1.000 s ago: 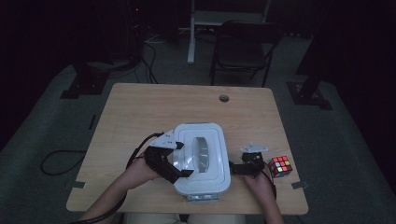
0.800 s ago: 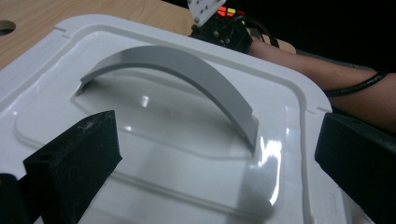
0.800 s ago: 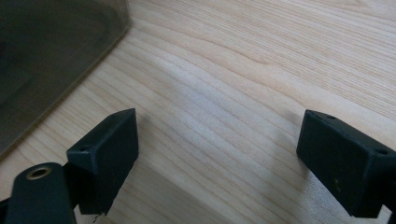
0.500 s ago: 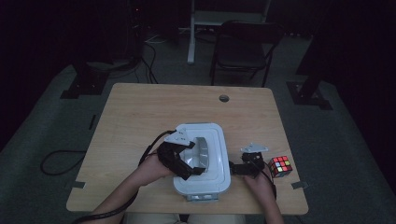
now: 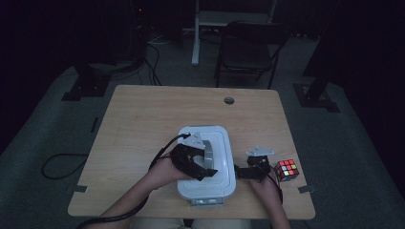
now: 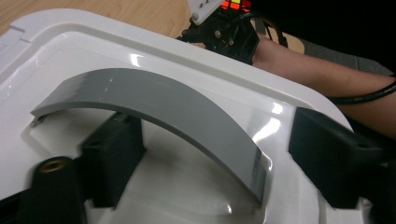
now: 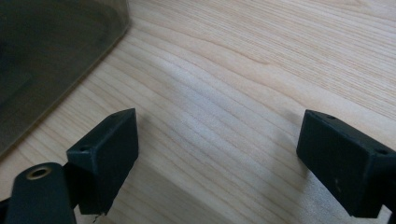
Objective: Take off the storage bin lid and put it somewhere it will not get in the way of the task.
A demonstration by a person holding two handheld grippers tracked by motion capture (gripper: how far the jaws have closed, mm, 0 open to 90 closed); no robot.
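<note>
A white lidded box [image 5: 219, 138] stands on the wooden table [image 5: 143, 119] near its front edge. A curved grey handle [image 5: 207, 145] arches over the lid's recess. My left gripper [image 5: 198, 164] hovers low over the lid [image 6: 140, 46]. Its jaws straddle the grey handle [image 6: 163, 105] and have just been closing; the left gripper [image 6: 219, 154] still shows a gap at its right jaw, so no pad presses. My right gripper [image 5: 239, 172] rests open beside the box's right wall [image 7: 46, 56]. Between the right gripper's [image 7: 219, 149] jaws lies bare wood.
A colourful puzzle cube [image 5: 286, 171] sits on the table just right of the right hand. A round cable hole [image 5: 229, 100] marks the table's far side. A dark chair [image 5: 248, 47] stands beyond the table. A cable [image 5: 62, 164] trails on the floor at left.
My left gripper has slid right across the lid and over the grey handle, and its jaws have narrowed around it. The right gripper and the cube have stayed put.
</note>
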